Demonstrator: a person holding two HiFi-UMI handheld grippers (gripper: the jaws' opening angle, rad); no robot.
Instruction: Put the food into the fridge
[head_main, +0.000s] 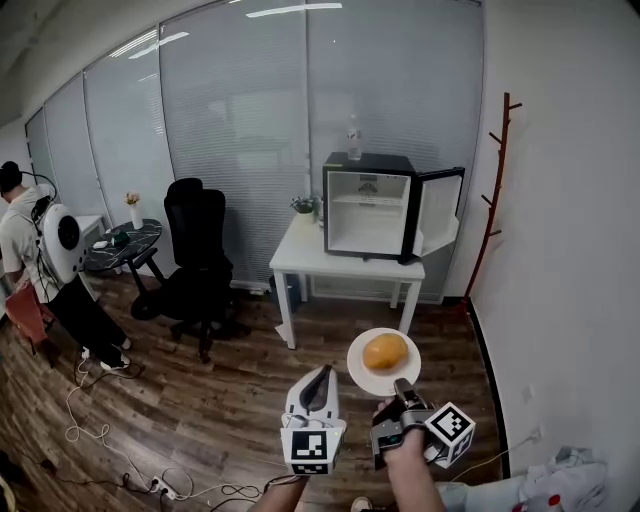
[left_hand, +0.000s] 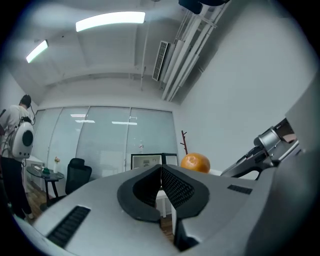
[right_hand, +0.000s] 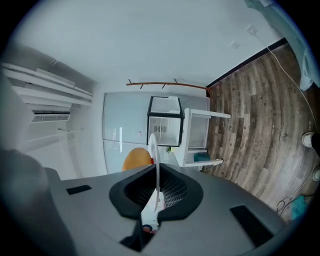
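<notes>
Listener: Food first. Where is it?

Describer: An orange (head_main: 385, 351) sits on a white plate (head_main: 358, 375). The plate is carried in mid-air above a wooden floor (head_main: 230, 390), low in the head view and a little right of centre.

Listener: What holds the plate?

Describer: The right tongs (right_hand: 157, 175) are clenched on its near rim. Their own view shows the thin white edge running between the two pads. The left tongs (left_hand: 161, 172) are pressed together with nothing between them. They hover just beside the plate, on its left, without touching it.

Listener: And the fridge?

Describer: A small black fridge (head_main: 365, 215) stands on a white table (head_main: 340, 265) against the far glass wall, well apart from the plate. Its door (head_main: 440, 210) already hangs wide open to the right. The inside looks white and bare, with one shelf showing. A bottle (head_main: 353, 138) stands on top.

Listener: So how far along is the job?

Describer: As I judge it, about the middle. The food is lifted and the door is open. What's left is crossing the room, setting plate and orange on a shelf, letting go, and probably shutting the door. The idle left tongs seem free for that.

Listener: Anything in the way?

Describer: An office chair (head_main: 195, 240) and a person (head_main: 20, 240) are off to the left, away from the straight line to the table.
</notes>
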